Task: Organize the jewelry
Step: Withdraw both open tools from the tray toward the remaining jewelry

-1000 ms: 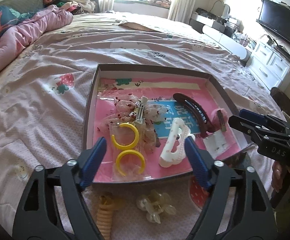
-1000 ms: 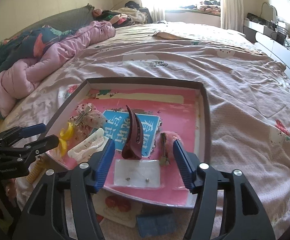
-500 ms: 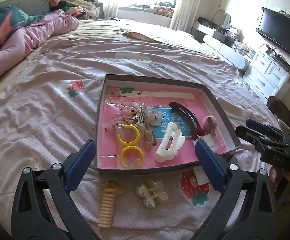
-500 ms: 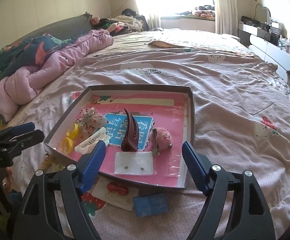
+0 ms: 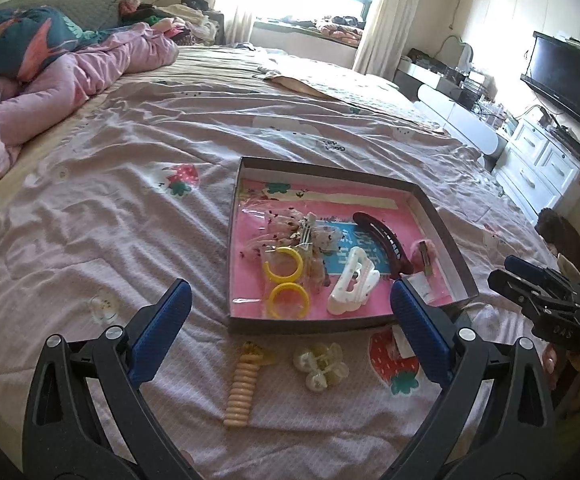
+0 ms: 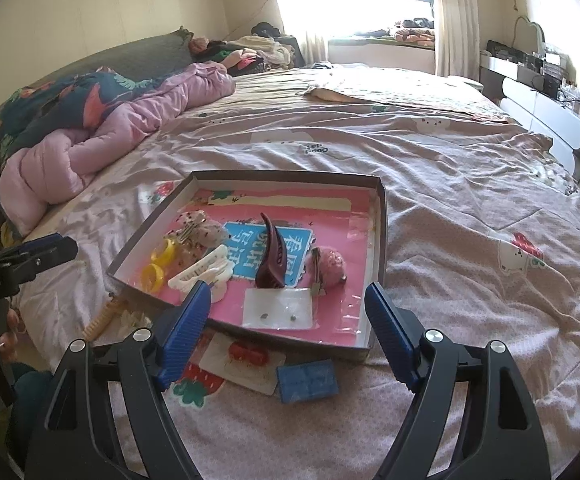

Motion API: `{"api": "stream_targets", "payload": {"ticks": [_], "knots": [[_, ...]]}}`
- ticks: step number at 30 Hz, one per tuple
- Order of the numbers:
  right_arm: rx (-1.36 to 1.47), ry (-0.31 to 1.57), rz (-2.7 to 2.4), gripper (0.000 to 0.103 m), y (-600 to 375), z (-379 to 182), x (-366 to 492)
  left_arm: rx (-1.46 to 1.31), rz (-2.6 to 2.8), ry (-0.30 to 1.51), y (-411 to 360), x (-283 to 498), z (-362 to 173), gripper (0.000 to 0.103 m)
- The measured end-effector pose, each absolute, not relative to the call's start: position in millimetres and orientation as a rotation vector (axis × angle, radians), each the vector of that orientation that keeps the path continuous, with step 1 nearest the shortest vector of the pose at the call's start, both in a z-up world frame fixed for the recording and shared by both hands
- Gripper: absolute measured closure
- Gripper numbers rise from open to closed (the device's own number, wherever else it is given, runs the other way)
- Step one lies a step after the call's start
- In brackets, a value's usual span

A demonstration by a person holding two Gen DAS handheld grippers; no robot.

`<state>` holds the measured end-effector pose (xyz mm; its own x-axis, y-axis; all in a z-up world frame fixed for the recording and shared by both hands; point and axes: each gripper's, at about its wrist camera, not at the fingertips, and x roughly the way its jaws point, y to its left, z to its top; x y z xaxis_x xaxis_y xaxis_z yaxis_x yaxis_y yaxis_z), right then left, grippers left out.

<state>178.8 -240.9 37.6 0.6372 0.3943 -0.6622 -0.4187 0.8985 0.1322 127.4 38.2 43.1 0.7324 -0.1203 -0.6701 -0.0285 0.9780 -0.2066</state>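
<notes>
A shallow box tray (image 5: 310,326) with a pink floor lies on the bed. In it are two yellow rings (image 5: 283,265), a white claw clip (image 5: 352,286), a dark red banana clip (image 5: 382,240), a pink fuzzy clip (image 6: 326,262), a spotted bow clip (image 5: 290,232) and an earring card (image 6: 277,309). In front of the tray lie a beige spiral hair tie (image 5: 241,388), a cream flower clip (image 5: 322,364), a card with a red piece (image 6: 245,354) and a blue card (image 6: 308,380). My left gripper (image 5: 288,283) hangs open over the near items. My right gripper (image 6: 287,286) is open and holds nothing.
A bunched pink quilt (image 6: 101,136) lies at the far left of the bed. White drawers (image 5: 542,164) and a television (image 5: 566,76) stand to the right. The pink bedsheet (image 5: 109,208) spreads wide around the tray. A hand (image 6: 9,316) shows under the left gripper.
Both grippers drew back and up from the tray while their jaws widened. The hair tie, flower clip and the two cards in front of the tray came into fuller view.
</notes>
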Motion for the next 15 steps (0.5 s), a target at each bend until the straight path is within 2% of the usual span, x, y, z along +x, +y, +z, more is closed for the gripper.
{"api": "stream_targets", "payload": {"ticks": [15], "knots": [[-0.07,0.767,0.468,0.026,-247,28,154,-0.177,-0.059,0.778,29,108,33,0.012]]}}
